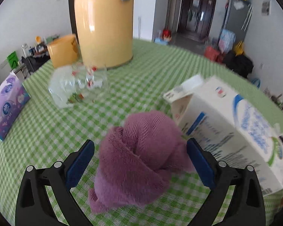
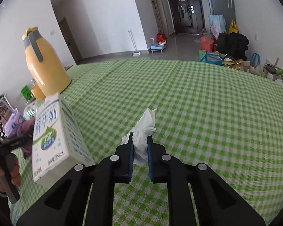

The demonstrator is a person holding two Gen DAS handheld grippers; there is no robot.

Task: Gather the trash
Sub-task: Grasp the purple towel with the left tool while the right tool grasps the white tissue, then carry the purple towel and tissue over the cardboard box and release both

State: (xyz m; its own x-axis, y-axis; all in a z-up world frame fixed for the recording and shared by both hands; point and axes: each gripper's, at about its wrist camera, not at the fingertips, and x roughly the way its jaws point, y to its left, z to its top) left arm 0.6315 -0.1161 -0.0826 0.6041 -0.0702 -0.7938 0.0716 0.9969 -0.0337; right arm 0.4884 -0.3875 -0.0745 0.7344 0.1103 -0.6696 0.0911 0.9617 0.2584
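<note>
1. Right wrist view: a crumpled white tissue (image 2: 144,131) lies near the middle of the green checked tabletop (image 2: 207,113), and the right claw (image 2: 140,146) is pinching its near end between the blue pads, with the rest of the tissue sticking out beyond the tips.
2. The hold looks narrow. To do this step well, I would keep the squeeze firm and lift straight up, so that the loose far end does not drag or tear.
3. Just left of the tissue stands a milk carton (image 2: 54,141), likely trash as well. Lifting clear of it avoids a knock.
4. In the left wrist view, the left claw (image 1: 140,156) is spread wide around a bunched purple cloth (image 1: 139,150) on the tabletop. The pads stand apart from the cloth on both sides, so nothing is gripped yet.
5. Farther off, a clear plastic wrapper (image 1: 75,86) lies in front of a yellow thermos jug (image 1: 103,24), and a purple tissue pack (image 1: 7,101) sits at the far left.
</note>
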